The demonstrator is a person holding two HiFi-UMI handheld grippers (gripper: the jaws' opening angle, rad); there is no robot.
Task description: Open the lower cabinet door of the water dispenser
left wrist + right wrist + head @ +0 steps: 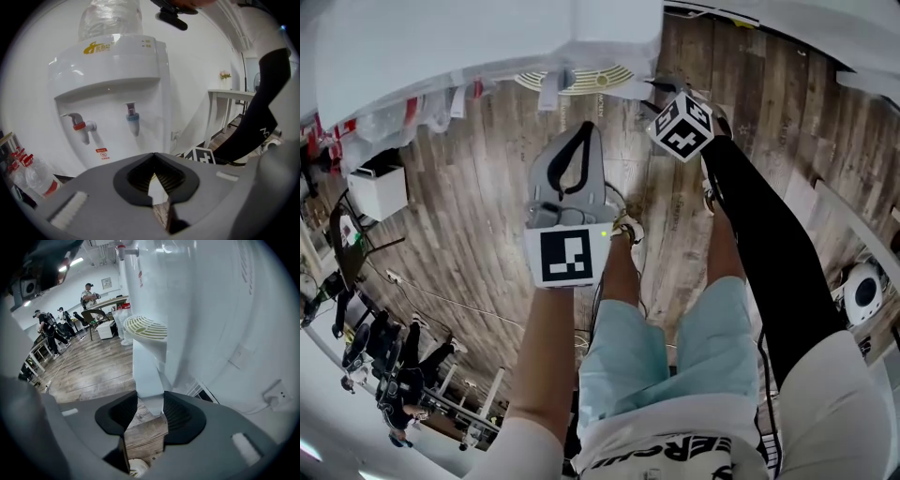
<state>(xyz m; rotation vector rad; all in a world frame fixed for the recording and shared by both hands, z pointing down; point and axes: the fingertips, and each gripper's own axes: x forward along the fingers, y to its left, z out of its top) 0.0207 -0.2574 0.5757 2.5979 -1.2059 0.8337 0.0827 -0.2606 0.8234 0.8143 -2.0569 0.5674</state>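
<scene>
Head view: left tool point(586, 131) hangs over brown plank floor point(469, 187). Left gripper view: jaws together, empty, facing tall white water dispenser point(117, 70). Right gripper view: right tool point(149, 411) clamped on edge of white lower cabinet door point(147, 376), which stands ajar beneath round ribbed drip tray point(146, 329).

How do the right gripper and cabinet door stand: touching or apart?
Touching: the right gripper view shows the right gripper clamping the cabinet door edge.

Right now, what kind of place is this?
Probably a shared workroom or office: a water dispenser, a wood floor, and people standing by tables farther back.
</scene>
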